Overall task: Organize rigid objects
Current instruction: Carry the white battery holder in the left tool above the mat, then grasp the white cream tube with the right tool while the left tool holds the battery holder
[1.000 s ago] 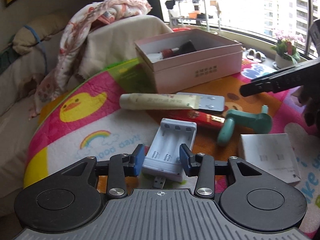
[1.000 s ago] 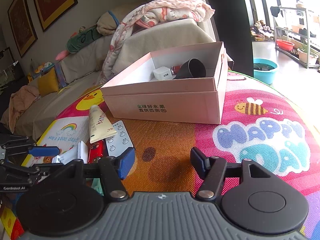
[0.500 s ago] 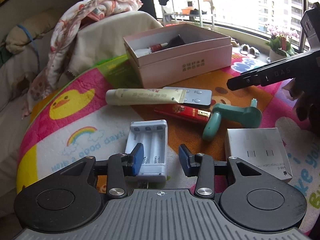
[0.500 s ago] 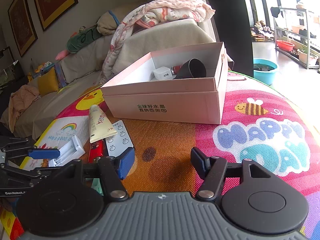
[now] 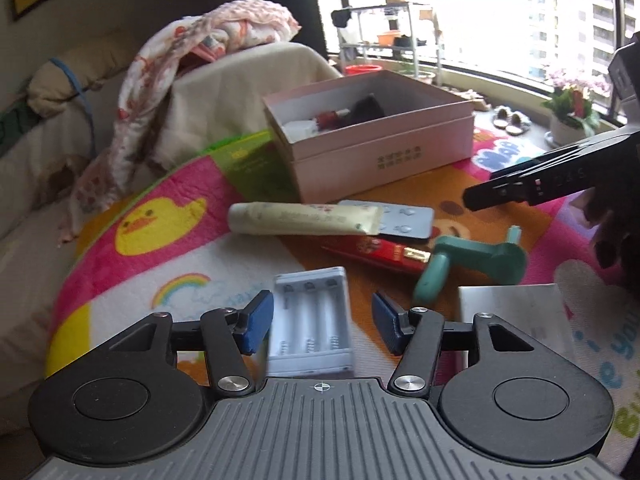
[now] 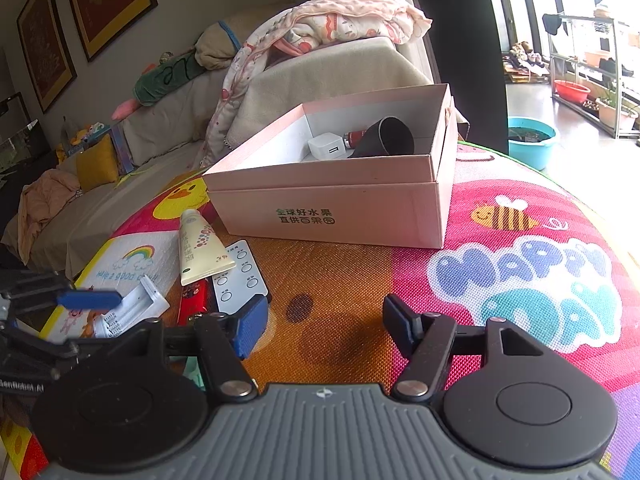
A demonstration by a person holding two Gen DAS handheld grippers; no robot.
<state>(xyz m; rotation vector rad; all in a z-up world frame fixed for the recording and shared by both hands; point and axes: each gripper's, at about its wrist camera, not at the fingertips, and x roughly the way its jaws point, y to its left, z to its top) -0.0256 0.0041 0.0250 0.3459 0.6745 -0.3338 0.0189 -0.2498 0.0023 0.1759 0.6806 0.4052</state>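
Observation:
A white battery charger (image 5: 310, 320) lies on the play mat between the fingers of my left gripper (image 5: 322, 322). The jaws are opening; a gap shows on the charger's right side and the pads do not press it. In the right wrist view the charger (image 6: 132, 308) sits at the left, under the left gripper (image 6: 68, 320). My right gripper (image 6: 324, 328) is open over bare mat with nothing between its fingers. The pink box (image 6: 328, 216) stands behind, holding a black cup (image 6: 384, 138), a white plug and a red item.
On the mat (image 5: 140, 280) lie a cream tube (image 5: 304, 220), a grey button card (image 5: 404, 220), a red pack (image 5: 380, 254), a teal tool (image 5: 472, 260) and a white carton (image 5: 512, 320). A sofa with a blanket stands behind; the mat's edge drops off at left.
The left jaws have widened around the charger, which earlier sat tight between the pads. The left wrist view has shifted slightly. The right gripper has stayed put.

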